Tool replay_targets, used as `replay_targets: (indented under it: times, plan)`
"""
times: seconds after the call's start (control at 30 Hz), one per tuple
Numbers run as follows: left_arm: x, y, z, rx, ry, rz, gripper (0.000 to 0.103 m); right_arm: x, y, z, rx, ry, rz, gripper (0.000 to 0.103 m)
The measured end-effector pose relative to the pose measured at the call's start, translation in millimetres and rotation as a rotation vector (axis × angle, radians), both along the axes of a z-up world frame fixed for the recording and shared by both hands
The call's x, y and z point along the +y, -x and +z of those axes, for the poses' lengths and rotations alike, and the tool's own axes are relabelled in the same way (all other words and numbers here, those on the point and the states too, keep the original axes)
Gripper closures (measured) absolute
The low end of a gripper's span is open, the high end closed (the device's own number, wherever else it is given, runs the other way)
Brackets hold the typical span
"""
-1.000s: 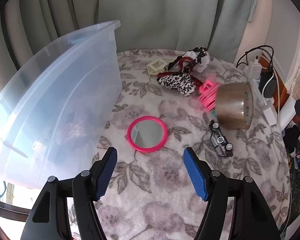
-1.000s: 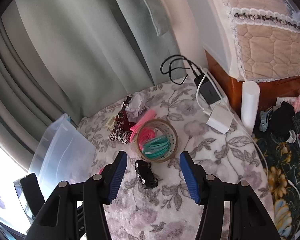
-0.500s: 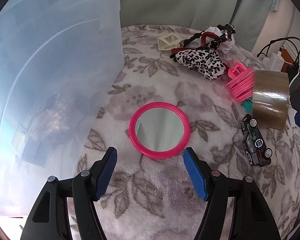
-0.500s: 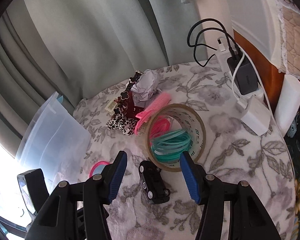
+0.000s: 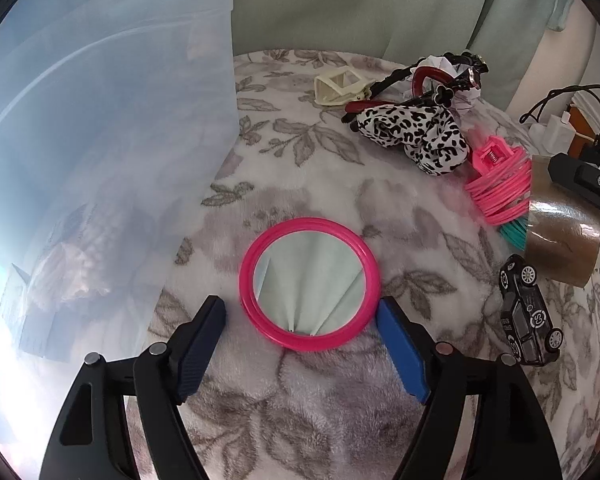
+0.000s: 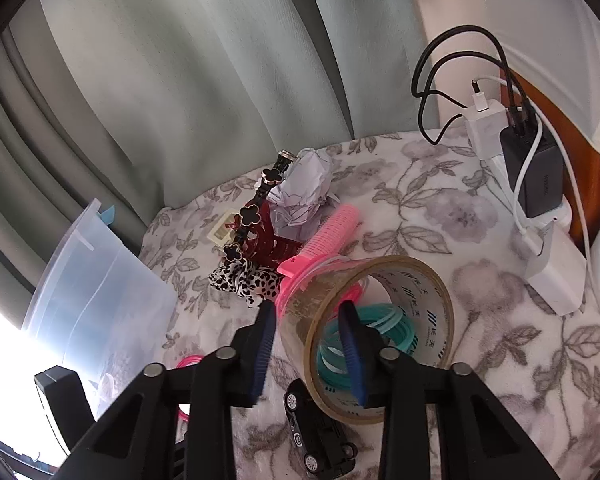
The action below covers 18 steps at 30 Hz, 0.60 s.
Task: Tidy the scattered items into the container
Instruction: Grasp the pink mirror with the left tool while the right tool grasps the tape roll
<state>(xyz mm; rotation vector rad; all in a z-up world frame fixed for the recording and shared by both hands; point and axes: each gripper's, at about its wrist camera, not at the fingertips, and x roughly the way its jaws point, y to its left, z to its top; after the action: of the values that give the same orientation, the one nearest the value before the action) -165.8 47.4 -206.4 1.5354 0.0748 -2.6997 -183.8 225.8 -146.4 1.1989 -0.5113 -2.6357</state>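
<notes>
Two hand-held grippers closing in on mirror and tape

Left wrist view: the left hand-held gripper is spread wide, fingers flanking the pink mirror lying flat on the floral surface, just beside the clear bin; the thin rim sits low in the plush, so the fingers could slide over it or skid it away. Right wrist view: the right hand-held gripper is narrowed, one finger outside and one inside the tape roll; whether it grips the wall I cannot tell. Lifting could spill the green bands or nudge the toy car
</notes>
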Motion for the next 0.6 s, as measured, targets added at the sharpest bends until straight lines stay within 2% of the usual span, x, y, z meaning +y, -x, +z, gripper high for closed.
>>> replay_targets:
  times: [0.03, 0.1, 0.33, 0.4, 0.47, 0.6]
  plan:
    - [0, 2, -1, 0.003, 0.002, 0.003, 0.022, 0, 0, -1, 0.003, 0.007, 0.006, 0.084]
    - [0, 6, -1, 0.011, 0.006, 0.010, 0.020, 2, -1, -2, 0.011, 0.026, 0.009, 0.088]
    - [2, 14, -3, 0.033, 0.024, 0.023, 0.019, 14, -6, -3, 0.021, 0.085, -0.018, 0.088]
    - [2, 13, -3, 0.038, 0.027, 0.022, 0.021, 19, -8, -2, 0.022, 0.101, -0.027, 0.088]
    - [3, 10, -2, 0.042, 0.031, 0.014, 0.029, 25, -11, -1, 0.025, 0.119, -0.037, 0.088]
    - [14, 5, 0, 0.037, 0.052, 0.004, 0.029, 36, -18, 3, 0.027, 0.146, -0.065, 0.090]
